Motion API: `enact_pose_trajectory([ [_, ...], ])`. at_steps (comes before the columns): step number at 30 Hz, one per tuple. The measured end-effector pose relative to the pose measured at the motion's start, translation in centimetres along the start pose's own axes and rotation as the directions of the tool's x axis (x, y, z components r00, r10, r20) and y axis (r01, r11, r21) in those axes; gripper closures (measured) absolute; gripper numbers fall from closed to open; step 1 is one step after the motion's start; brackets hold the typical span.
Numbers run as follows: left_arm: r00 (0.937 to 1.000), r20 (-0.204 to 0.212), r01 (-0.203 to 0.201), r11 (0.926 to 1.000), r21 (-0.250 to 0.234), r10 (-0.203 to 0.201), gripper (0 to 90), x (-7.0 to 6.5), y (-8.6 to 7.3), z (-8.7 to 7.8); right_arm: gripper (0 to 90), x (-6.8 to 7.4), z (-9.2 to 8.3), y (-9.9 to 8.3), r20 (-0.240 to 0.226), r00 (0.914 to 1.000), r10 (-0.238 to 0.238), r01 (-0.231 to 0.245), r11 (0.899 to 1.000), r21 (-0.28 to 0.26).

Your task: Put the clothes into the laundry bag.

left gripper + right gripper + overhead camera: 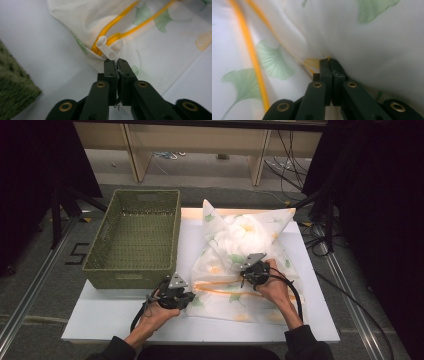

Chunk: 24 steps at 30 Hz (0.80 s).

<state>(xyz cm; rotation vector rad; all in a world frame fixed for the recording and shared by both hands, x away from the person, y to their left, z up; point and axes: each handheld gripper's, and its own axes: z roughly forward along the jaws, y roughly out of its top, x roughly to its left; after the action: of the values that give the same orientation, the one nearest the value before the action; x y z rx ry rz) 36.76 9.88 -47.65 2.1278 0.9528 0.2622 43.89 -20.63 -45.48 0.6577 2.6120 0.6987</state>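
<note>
Pillow cover (245,265) with ginkgo print lies on the white board (100,320), right of the green basket (132,237), pillow inside. Left gripper (116,62) is clenched on the fabric tab just beside the white zipper pull (107,48) — likely anchoring the zip end. Right gripper (329,61) pinches cover fabric near the orange zipper (252,62), probably to keep it taut. Only writing — a "5" (77,254) on the floor.

Overhead view; tong cameras close on pillowcase (240,270)
</note>
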Motion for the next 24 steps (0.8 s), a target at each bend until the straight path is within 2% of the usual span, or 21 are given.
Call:
enact_pose_trajectory([
  [1, 0.9996, -0.015, 0.025, 0.9997, 0.001, -0.025, 74.7, 0.1, -0.1, 0.1, 90.0, 0.1, -0.4, -0.2, -0.017, 0.9999, 0.001, -0.002, 1.000, -0.005],
  [4, 0.9989, -0.016, 0.044, 0.9989, 0.016, -0.044, 65.2, 0.2, -0.1, 0.3, 90.0, 0.7, -1.4, -0.7, -0.049, 0.9988, 0.008, -0.009, 1.000, -0.023],
  [6, 0.9990, -0.030, 0.034, 0.9993, 0.016, -0.033, 58.2, 0.3, -0.1, 0.4, 90.0, 0.9, -2.0, -1.0, -0.074, 0.9971, -0.017, 0.014, 0.999, -0.032],
  [7, 0.9988, -0.041, 0.026, 0.9994, 0.024, -0.025, 55.9, 0.4, -0.1, 0.5, 90.0, 1.0, -2.2, -1.1, -0.086, 0.9962, -0.012, 0.009, 0.999, -0.032],
  [8, 0.9980, -0.050, 0.041, 0.9988, 0.028, -0.039, 52.3, 0.4, -0.1, 0.6, 90.0, 1.1, -2.6, -1.3, -0.087, 0.9962, -0.007, 0.004, 0.999, -0.032],
  [9, 0.9986, -0.040, 0.038, 0.9984, 0.042, -0.036, 50.0, 0.6, -0.1, 0.6, 90.0, 1.2, -2.8, -1.4, -0.094, 0.9955, -0.007, 0.004, 1.000, -0.029],
  [10, 0.9977, -0.041, 0.055, 0.9976, 0.042, -0.053, 47.8, 0.6, -0.2, 0.7, 90.0, 1.2, -2.9, -1.5, -0.100, 0.9947, -0.025, 0.021, 0.999, -0.035],
  [11, 0.9975, -0.038, 0.061, 0.9972, 0.043, -0.060, 45.9, 0.6, -0.2, 0.7, 90.0, 1.4, -3.1, -1.7, -0.116, 0.9932, 0.005, -0.008, 1.000, -0.023],
  [12, 0.9969, -0.035, 0.072, 0.9966, 0.041, -0.070, 44.4, 0.7, -0.2, 0.9, 90.0, 1.3, -3.1, -1.7, -0.132, 0.9910, -0.021, 0.016, 0.999, -0.036],
  [13, 0.9969, -0.036, 0.072, 0.9965, 0.043, -0.071, 42.2, 0.7, -0.2, 0.9, 90.0, 1.4, -3.4, -1.8, -0.169, 0.9855, -0.016, 0.012, 1.000, -0.027],
  [14, 0.9946, -0.028, 0.101, 0.9944, 0.033, -0.100, 40.3, 0.6, -0.2, 1.0, 90.0, 1.5, -3.5, -1.9, -0.180, 0.9834, -0.025, 0.020, 0.999, -0.028],
  [15, 0.9959, -0.019, 0.089, 0.9956, 0.027, -0.089, 38.9, 0.8, -0.2, 1.0, 90.0, 1.7, -3.7, -1.9, -0.189, 0.9819, -0.018, 0.015, 1.000, -0.016],
  [16, 0.9939, -0.009, 0.110, 0.9937, 0.023, -0.110, 39.3, 0.8, -0.2, 1.1, 90.0, 1.7, -3.7, -1.9, -0.188, 0.9815, -0.035, 0.032, 0.999, -0.019],
  [17, 0.9935, -0.002, 0.114, 0.9930, 0.030, -0.114, 38.9, 0.8, -0.1, 1.1, 90.0, 1.7, -3.7, -2.0, -0.189, 0.9814, -0.033, 0.030, 0.999, -0.020],
  [18, 0.9898, 0.011, 0.141, 0.9894, 0.033, -0.142, 38.9, 0.7, -0.1, 1.2, 90.0, 1.7, -3.7, -2.0, -0.189, 0.9816, -0.028, 0.026, 1.000, -0.016],
  [19, 0.9911, 0.014, 0.132, 0.9906, 0.036, -0.133, 39.2, 0.7, -0.1, 1.3, 90.0, 1.8, -3.6, -2.2, -0.192, 0.9814, -0.009, 0.009, 1.000, 0.000],
  [21, 0.9887, 0.027, 0.146, 0.9883, 0.044, -0.147, 43.3, 0.2, 0.0, 1.6, 90.0, 1.6, -3.3, -2.3, -0.205, 0.9784, -0.026, 0.026, 1.000, 0.000],
  [22, 0.9923, 0.018, 0.122, 0.9919, 0.036, -0.123, 47.5, 0.1, 0.0, 1.6, 90.0, 1.7, -3.1, -2.4, -0.203, 0.9792, -0.013, 0.015, 1.000, 0.009],
  [24, 0.9957, 0.010, 0.092, 0.9957, -0.003, -0.092, 61.9, -0.1, 0.3, 1.7, 90.0, 1.8, -2.8, -2.3, -0.204, 0.9786, -0.023, 0.025, 1.000, 0.008],
])
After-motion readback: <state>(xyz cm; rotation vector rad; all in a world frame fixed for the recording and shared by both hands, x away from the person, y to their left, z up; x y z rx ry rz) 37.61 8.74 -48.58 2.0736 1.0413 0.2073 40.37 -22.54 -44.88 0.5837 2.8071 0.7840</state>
